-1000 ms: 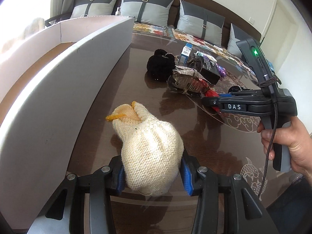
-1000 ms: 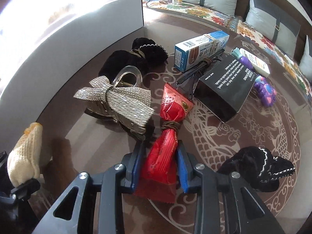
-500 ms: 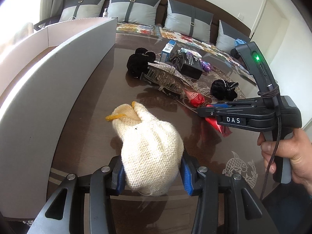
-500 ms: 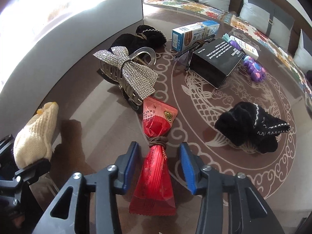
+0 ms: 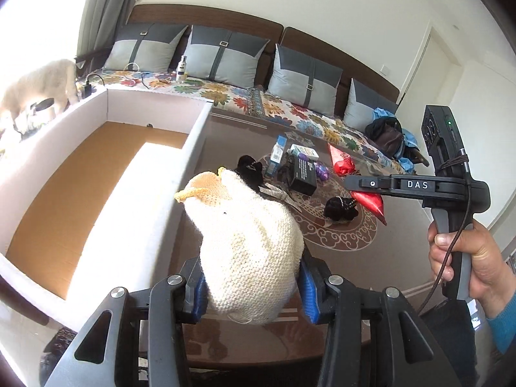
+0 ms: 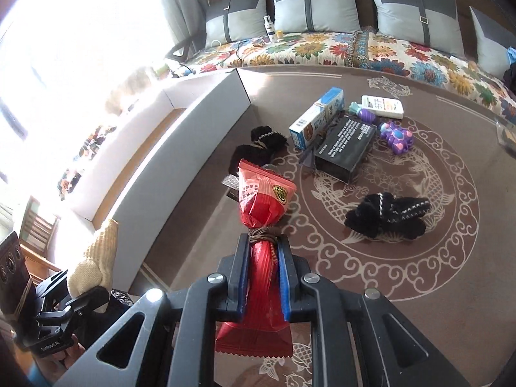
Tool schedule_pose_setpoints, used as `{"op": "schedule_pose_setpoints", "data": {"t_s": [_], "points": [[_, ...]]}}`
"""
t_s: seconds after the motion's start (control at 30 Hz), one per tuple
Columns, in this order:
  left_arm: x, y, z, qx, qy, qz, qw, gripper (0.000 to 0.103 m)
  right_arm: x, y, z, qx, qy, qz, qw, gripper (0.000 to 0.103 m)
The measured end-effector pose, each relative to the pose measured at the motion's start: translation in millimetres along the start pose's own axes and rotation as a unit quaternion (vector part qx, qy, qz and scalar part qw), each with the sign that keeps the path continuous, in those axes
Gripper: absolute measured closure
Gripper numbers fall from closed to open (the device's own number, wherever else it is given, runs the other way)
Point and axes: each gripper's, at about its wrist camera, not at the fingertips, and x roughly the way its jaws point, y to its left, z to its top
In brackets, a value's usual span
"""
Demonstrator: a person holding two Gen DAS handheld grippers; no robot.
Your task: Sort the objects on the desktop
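Both grippers have lifted their loads off the table (image 5: 225, 335): left gripper (image 5: 253, 285) clenches the knitted pouch (image 5: 248, 251), right gripper (image 6: 262, 277) the red packet (image 6: 262, 200). Each should clear the white box's (image 5: 167, 213) wall before releasing.

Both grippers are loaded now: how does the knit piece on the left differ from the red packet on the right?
The knit piece is cream, soft and bulky, bulging wide between the left gripper fingers; the red packet is glossy, slim and tied at its waist with cord. The knit piece keeps its fingers well apart; the right gripper is pinched narrow on the packet. Both are clamped and lifted off the table.
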Motion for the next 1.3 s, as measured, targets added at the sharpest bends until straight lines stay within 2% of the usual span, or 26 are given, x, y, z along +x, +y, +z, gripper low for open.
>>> {"op": "schedule_pose_setpoints", "data": {"t_s": [0.1, 0.27, 0.37, 0.43, 0.57, 0.6, 0.63, 0.7, 0.8, 0.87, 0.93, 1.0, 1.03, 1.07, 1.1, 1.2, 1.3], "points": [[-18, 47, 21, -0.016, -0.018, 0.050, 0.9984, 0.057, 2, 53, 22, -0.023, -0.014, 0.047, 0.999, 0.086], [-22, 130, 36, -0.061, -0.003, 0.110, 0.9920, 0.058, 39, 157, 43, -0.082, -0.012, 0.116, 0.990, 0.086], [-7, 160, 34, -0.072, 0.026, 0.139, 0.9874, 0.058, 76, 209, 50, -0.120, 0.001, 0.124, 0.985, 0.086], [6, 171, 32, -0.073, 0.049, 0.145, 0.9855, 0.056, 105, 233, 50, -0.139, 0.020, 0.116, 0.983, 0.086], [32, 185, 21, -0.082, 0.102, 0.177, 0.9755, 0.039, 153, 254, 38, -0.161, 0.060, 0.099, 0.980, 0.084], [33, 187, 19, -0.084, 0.104, 0.183, 0.9739, 0.038, 162, 256, 35, -0.162, 0.071, 0.093, 0.980, 0.077], [31, 188, 16, -0.087, 0.101, 0.187, 0.9732, 0.038, 168, 254, 32, -0.161, 0.077, 0.084, 0.980, 0.062], [23, 187, 13, -0.093, 0.087, 0.188, 0.9738, 0.037, 166, 248, 29, -0.158, 0.062, 0.075, 0.983, 0.040], [6, 172, 12, -0.095, 0.061, 0.185, 0.9762, 0.036, 135, 228, 25, -0.163, 0.020, 0.066, 0.984, 0.031], [-2, 152, 14, -0.088, 0.042, 0.171, 0.9804, 0.036, 111, 208, 18, -0.171, -0.017, 0.042, 0.984, 0.024], [-8, 122, 14, -0.072, 0.023, 0.146, 0.9865, 0.035, 88, 179, 6, -0.174, -0.056, 0.002, 0.983, 0.009], [-8, 87, 14, -0.052, 0.011, 0.115, 0.9919, 0.027, 70, 141, -16, -0.174, -0.082, -0.047, 0.980, 0.003], [-7, 68, 12, -0.042, 0.006, 0.099, 0.9942, 0.020, 64, 119, -28, -0.173, -0.086, -0.072, 0.978, 0.003], [-4, 49, 10, -0.032, 0.003, 0.082, 0.9961, 0.014, 61, 97, -41, -0.172, -0.084, -0.095, 0.977, 0.003], [1, 29, 6, -0.022, 0.003, 0.065, 0.9976, 0.011, 59, 73, -55, -0.168, -0.075, -0.119, 0.976, 0.003], [32, -22, -8, 0.002, 0.031, 0.028, 0.9991, 0.008, 55, 1, -94, -0.144, -0.037, -0.180, 0.972, 0.003], [83, -60, -31, 0.020, 0.078, 0.035, 0.9961, 0.008, 42, -62, -119, -0.099, -0.017, -0.222, 0.970, 0.003]]}}
